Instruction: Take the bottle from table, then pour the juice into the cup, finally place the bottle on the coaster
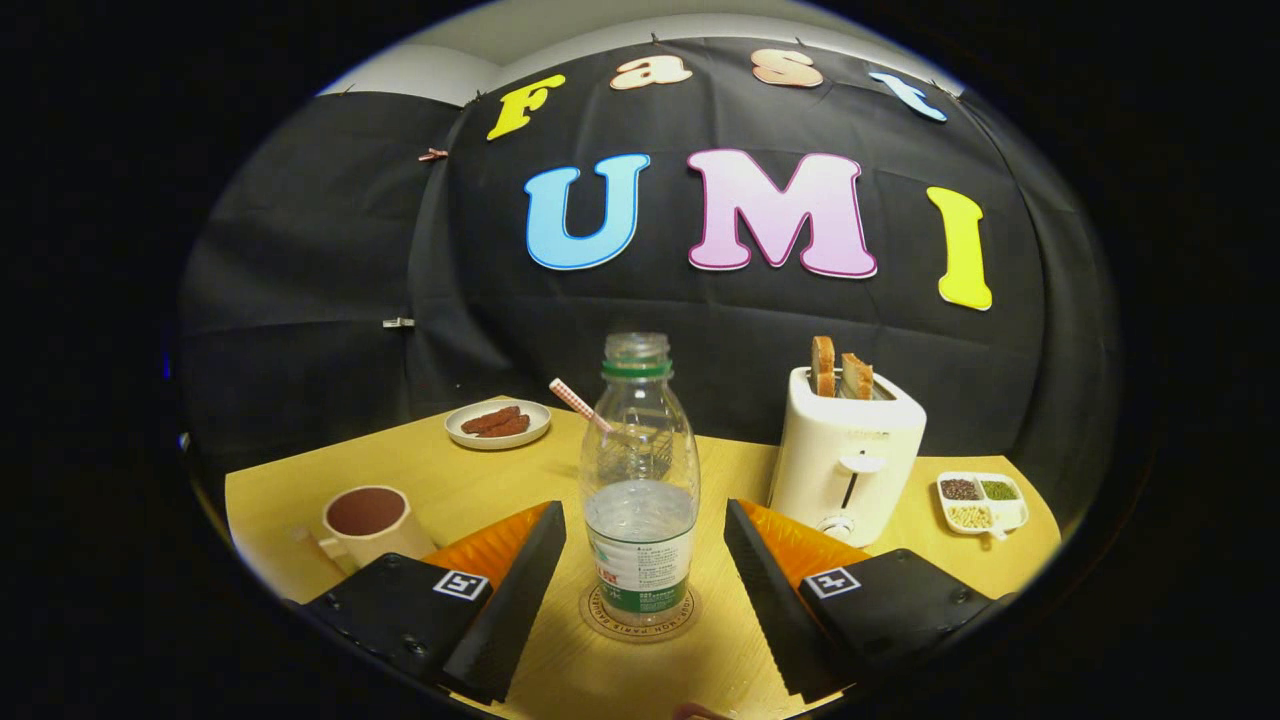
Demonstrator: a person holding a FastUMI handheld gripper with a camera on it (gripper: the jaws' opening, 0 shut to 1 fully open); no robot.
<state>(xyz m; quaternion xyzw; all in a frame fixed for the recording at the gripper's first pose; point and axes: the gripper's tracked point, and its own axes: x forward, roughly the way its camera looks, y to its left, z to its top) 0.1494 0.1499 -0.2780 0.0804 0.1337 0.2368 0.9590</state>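
Clear plastic bottle (640, 490), uncapped, upright on round coaster (640, 612), centred on it. Liquid level roughly at mid-height; label band around lower part. Green collar ring below open neck.

Gripper (640, 560): fingers spread wide, one on each side of bottle, neither pad touching it. Visible gap of bare table on both sides. Nothing held. Bottle between fingers, slightly ahead of their tips.

Judgement on placement: bottle standing on coaster with fingers apart fits either end of task, so phase not determinable from this moment alone. Cup contents (below) no help. Symmetric straddle looks deliberate: equal clearance either side keeps a tall, light container from being knocked.

Cup (368, 520): cream mug on yellow wooden table (300, 480), beside left finger and well apart from bottle. Handle toward gripper side. Interior dark reddish-brown; liquid or glaze, cannot tell.

Other items, not task-related: small plate (497, 423) with brown pieces beyond the cup; checked straw (580, 404) visible just behind bottle, leaning, lower end lost behind the plastic. White toaster (848, 455) with two slices standing in slots, beyond right finger. Divided dish (982, 500) of grains past toaster, near table edge.

Risk note: open neck, so any tilt spills. Toaster nearest obstacle on right side; cup side freer for a pouring arc.
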